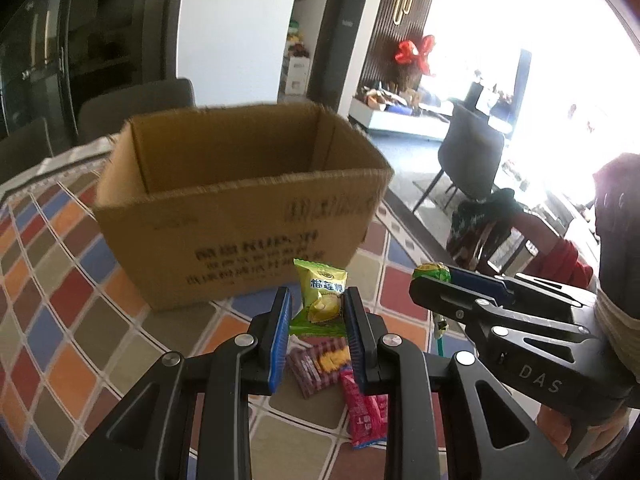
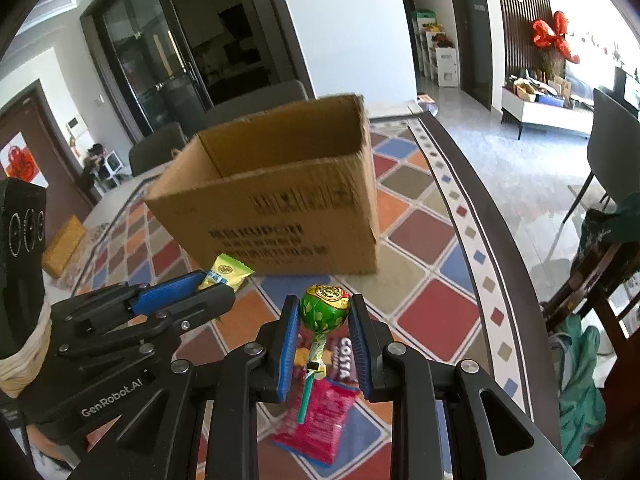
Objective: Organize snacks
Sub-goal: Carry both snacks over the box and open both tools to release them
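Yellow-green candy packet [image 1: 321,294] and green lollipop [image 2: 325,306] — both held aloft (upright) before the open cardboard box [image 1: 240,208].

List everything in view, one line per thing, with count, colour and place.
cardboard box: 1, brown, open-topped, on the tablecloth behind both grippers.
durian candy packet: 1, yellow-green, held in the left hand-held gripper.
lollipop: 1, green wrapper with gold top, green stick, held in the right hand-held gripper.
Costa biscuit packet: 1, purple-brown, lying on the tablecloth below the grippers.
red snack packet: 1, pinkish red, lying beside the biscuit packet.
tablecloth: 1, multicoloured diamonds, covering the table.
grey chairs: at least 2, beyond the table.
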The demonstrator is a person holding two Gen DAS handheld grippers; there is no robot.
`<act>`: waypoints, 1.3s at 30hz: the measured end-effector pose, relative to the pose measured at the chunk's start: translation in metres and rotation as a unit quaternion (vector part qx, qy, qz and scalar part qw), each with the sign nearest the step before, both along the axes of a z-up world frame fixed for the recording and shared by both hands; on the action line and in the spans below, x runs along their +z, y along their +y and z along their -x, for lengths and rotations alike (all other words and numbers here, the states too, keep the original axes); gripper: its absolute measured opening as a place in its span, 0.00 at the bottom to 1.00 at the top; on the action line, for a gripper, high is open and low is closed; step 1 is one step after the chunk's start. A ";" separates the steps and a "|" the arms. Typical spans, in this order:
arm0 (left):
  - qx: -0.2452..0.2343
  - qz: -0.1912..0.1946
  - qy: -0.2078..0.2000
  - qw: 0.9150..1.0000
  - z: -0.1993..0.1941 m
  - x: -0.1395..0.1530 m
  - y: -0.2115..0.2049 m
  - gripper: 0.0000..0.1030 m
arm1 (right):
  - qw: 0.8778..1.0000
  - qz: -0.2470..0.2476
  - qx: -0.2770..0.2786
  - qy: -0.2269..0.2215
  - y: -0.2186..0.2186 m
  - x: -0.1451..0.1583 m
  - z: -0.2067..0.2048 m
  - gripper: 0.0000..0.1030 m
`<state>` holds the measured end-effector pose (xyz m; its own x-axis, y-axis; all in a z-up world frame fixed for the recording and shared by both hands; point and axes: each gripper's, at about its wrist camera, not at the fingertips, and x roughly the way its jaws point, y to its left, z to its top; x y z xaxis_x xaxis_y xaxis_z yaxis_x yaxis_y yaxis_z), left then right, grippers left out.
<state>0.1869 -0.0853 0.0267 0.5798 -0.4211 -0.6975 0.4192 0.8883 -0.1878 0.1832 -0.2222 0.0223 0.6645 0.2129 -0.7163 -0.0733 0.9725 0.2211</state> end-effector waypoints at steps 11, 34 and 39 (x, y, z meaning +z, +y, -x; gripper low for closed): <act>0.022 0.011 -0.041 0.999 -0.016 0.042 0.021 0.26 | 0.999 -0.011 0.008 -0.047 0.015 0.035 -0.012 0.26; 0.039 0.006 -0.041 0.998 -0.102 0.072 0.051 0.26 | 0.997 -0.006 0.023 -0.070 0.047 0.082 -0.096 0.26; 0.035 0.008 -0.026 0.999 -0.122 0.067 0.052 0.27 | 0.998 -0.005 0.018 -0.059 0.051 0.079 -0.116 0.26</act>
<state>0.3091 -0.0337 0.0938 0.6432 -0.3896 -0.6591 0.3659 0.9126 -0.1824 0.2989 -0.1707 0.1010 0.7364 0.2457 -0.6304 -0.1348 0.9663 0.2192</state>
